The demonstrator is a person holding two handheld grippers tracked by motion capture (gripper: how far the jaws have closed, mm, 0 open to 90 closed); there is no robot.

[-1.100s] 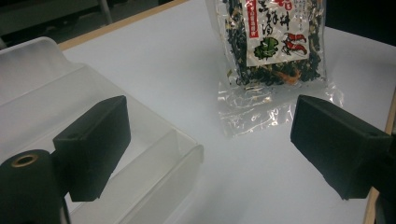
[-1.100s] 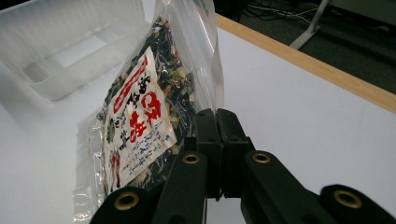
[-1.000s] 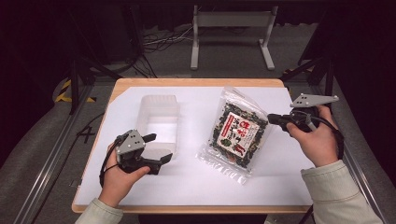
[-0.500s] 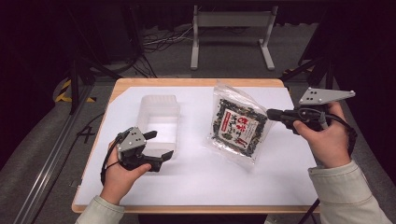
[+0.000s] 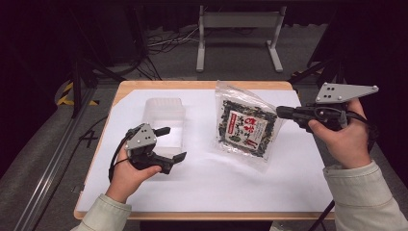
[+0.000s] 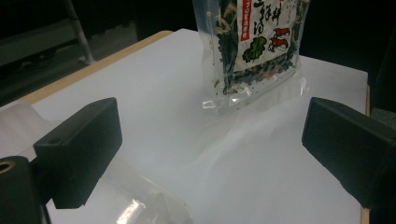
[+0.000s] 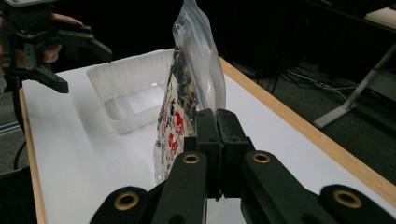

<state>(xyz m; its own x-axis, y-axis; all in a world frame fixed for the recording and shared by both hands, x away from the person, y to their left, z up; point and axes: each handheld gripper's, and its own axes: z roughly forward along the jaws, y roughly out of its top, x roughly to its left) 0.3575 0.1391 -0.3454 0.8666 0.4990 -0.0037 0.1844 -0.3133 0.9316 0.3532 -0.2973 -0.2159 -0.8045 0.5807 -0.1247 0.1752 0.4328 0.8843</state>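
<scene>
Jaws of the right gripper (image 5: 281,111) were clenched on the right edge of a clear packet of dried seaweed (image 5: 244,126), pinching the plastic flat between them, as the right gripper view showed at close range (image 7: 216,140). Jaws of the left gripper (image 5: 171,143) stood wide apart with nothing between them and had just been opening further; in the left gripper view (image 6: 210,154) only bare white surface lay between the two black blocks.

The tabletop (image 5: 202,187) was a wooden board with a pale rim, almost wholly covered by a white sheet. Around it the room was dark: grey floor, loose cables on the far side, a light metal stand (image 5: 238,33) beyond the far edge, and yellow-and-black tape on the floor at the far left.

The packet hung right of centre, its far end lifted and its near end still touching the sheet. Its long axis ran from far to near, tilted so the top leaned away and slightly left. The red-and-white label faced up toward the high camera, and in the left gripper view the packet (image 6: 252,51) stood well beyond the open jaws.

A translucent plastic tray (image 5: 165,119) sat left of centre, just beyond the left gripper.
</scene>
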